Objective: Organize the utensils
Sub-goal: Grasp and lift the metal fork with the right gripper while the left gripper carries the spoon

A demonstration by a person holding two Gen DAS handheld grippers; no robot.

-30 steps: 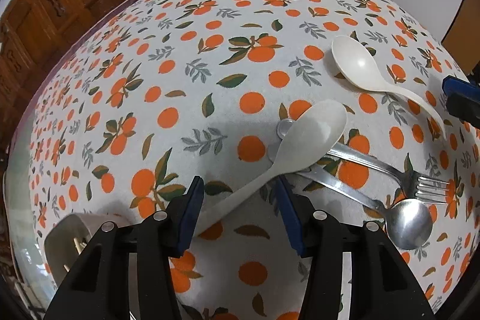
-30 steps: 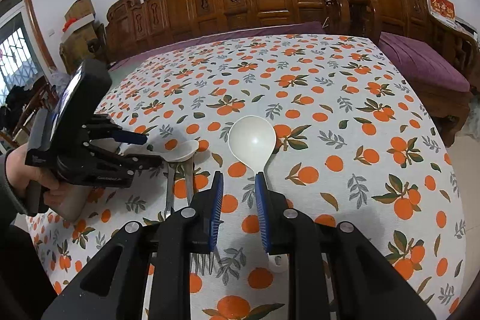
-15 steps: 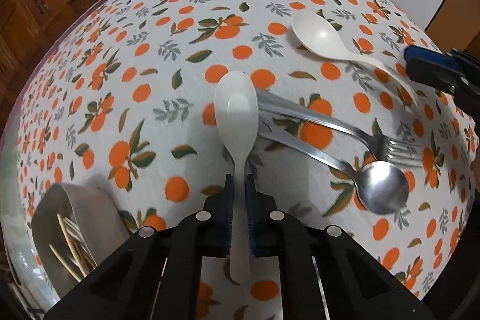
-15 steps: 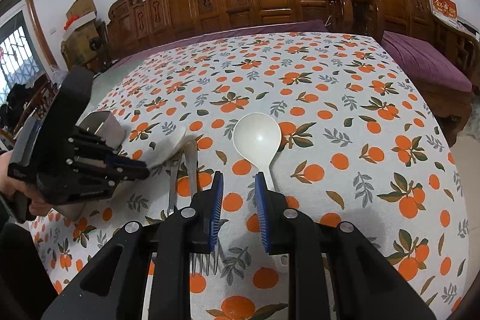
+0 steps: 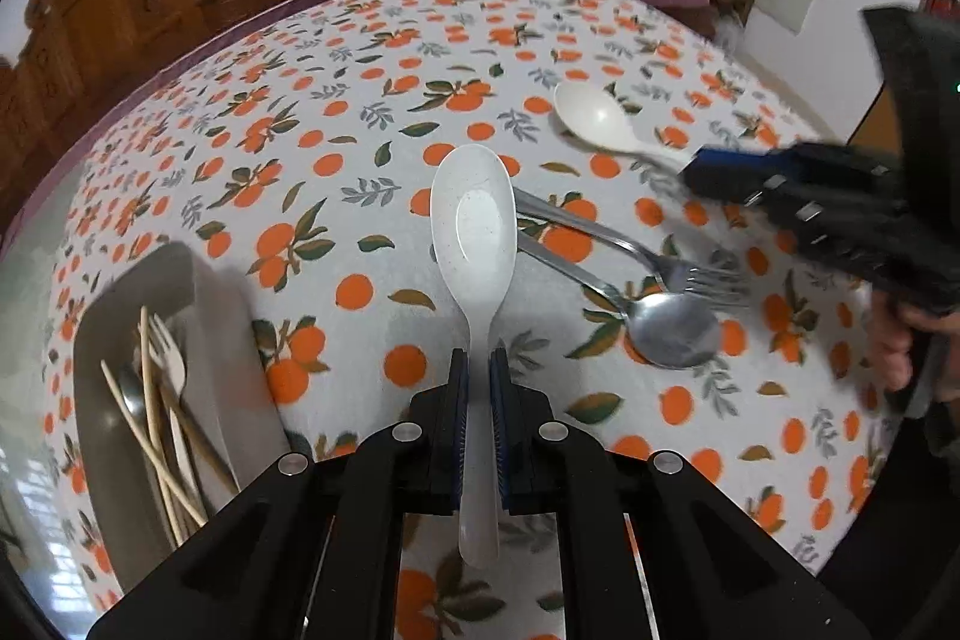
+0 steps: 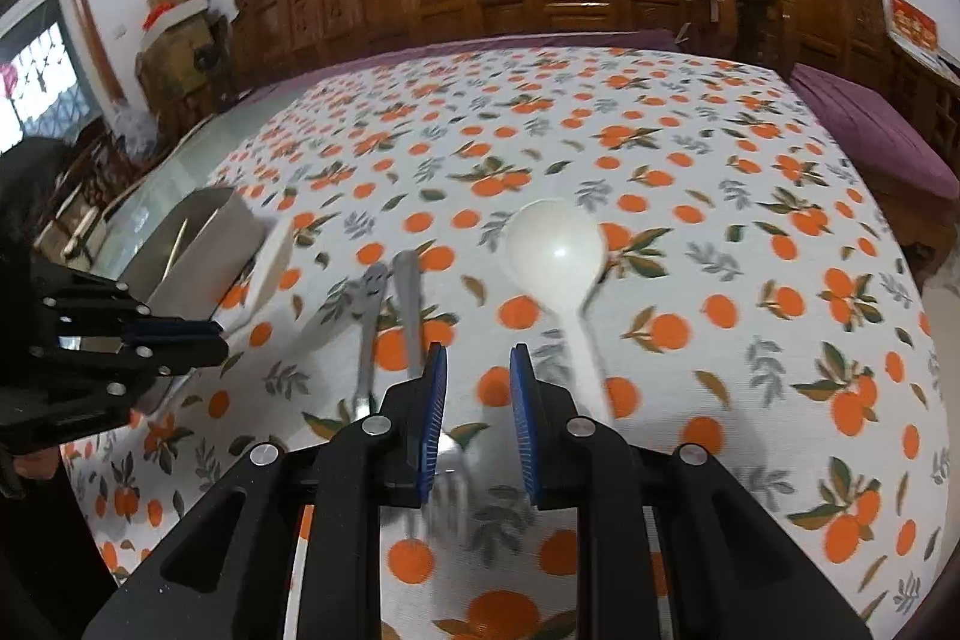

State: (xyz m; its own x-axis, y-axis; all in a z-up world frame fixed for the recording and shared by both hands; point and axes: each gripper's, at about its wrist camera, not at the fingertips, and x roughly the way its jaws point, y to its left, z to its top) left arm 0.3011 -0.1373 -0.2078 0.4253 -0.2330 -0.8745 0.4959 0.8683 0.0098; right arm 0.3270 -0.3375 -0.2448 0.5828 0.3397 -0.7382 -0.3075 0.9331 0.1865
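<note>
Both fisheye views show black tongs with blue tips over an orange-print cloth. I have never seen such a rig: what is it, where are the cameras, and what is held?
There is no robot. A person carries a hand-held gripper in each hand, and each has a camera looking forward along its two fingers.

The left wrist view shows the left hand-held gripper shut on the handle of a white spoon. To its left stands a grey holder with utensils already in it.

The right wrist view shows the right hand-held gripper open, holding nothing.

On the tablecloth lie a metal fork, a metal spoon and a second white spoon.
</note>
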